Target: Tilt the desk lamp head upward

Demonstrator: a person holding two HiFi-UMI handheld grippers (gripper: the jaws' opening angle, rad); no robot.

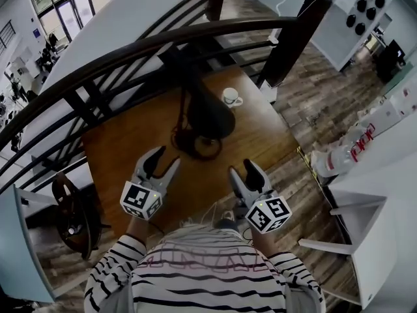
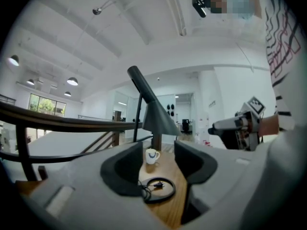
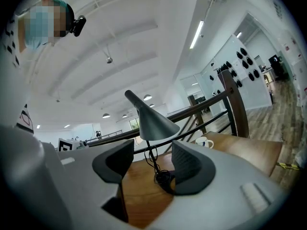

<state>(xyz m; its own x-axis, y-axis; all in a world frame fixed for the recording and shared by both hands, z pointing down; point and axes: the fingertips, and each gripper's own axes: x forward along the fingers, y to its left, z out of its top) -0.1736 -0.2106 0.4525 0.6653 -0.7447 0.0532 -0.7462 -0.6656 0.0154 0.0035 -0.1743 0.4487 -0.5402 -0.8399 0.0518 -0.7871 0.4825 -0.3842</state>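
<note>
A black desk lamp stands on the wooden desk point(image 1: 267, 139), its cone head point(image 1: 210, 115) pointing down over its round base point(image 1: 195, 143). In the left gripper view the cone head point(image 2: 158, 118) hangs beyond the jaws, with the base point(image 2: 158, 188) and its coiled cord low between them. The right gripper view shows the head point(image 3: 153, 122) above the base point(image 3: 165, 178). My left gripper point(image 1: 164, 162) point(image 2: 153, 169) and right gripper point(image 1: 242, 171) point(image 3: 148, 164) hover over the desk's near edge, short of the lamp. Both are open with nothing between their fingers.
A white cup point(image 1: 230, 97) point(image 2: 152, 155) point(image 3: 204, 142) stands on the desk behind the lamp. A dark curved railing point(image 1: 130, 54) runs along the desk's far side, with a post point(image 1: 293, 38) at the right. A white table point(image 1: 384, 175) is at the right.
</note>
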